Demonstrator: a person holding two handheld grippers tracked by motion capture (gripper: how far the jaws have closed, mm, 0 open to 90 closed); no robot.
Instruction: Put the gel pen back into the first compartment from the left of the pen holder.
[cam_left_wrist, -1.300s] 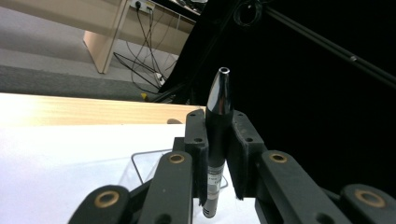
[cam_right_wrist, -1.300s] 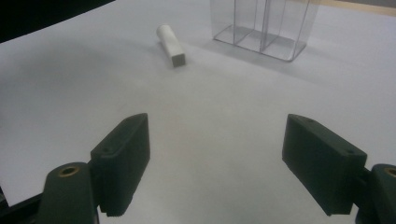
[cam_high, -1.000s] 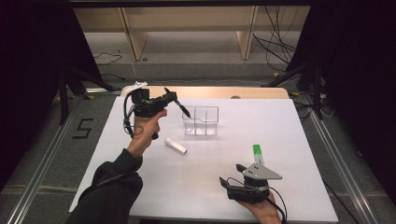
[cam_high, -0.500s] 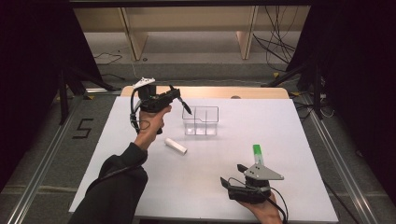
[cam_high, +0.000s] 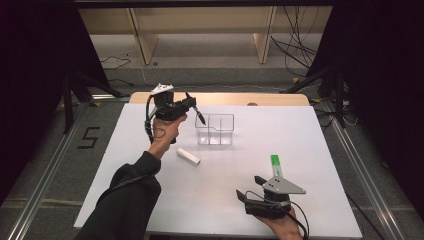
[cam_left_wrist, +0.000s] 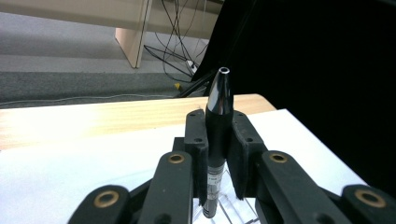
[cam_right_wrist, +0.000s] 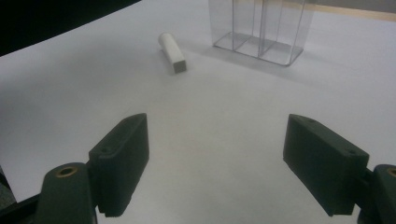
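bare table (cam_high: 235, 200) around clear organizer (cam_high: 215, 130)

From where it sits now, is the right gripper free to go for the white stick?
Probably yes. The right gripper is open and holds nothing, and bare table lies between it and the white stick.

A single readable sign stands in the high view: a dark digit "5" (cam_high: 89, 137) marked on the grey floor (cam_high: 45, 165), at the left of the frame beside the white table's left edge, level with its upper half.

In the left gripper view, the black pen (cam_left_wrist: 217, 140) clamped between the jaws carries a small white label (cam_left_wrist: 213, 183) low on its barrel, near the bottom centre of the frame; it bears fine dark print and what looks like barcode lines, too small to read.
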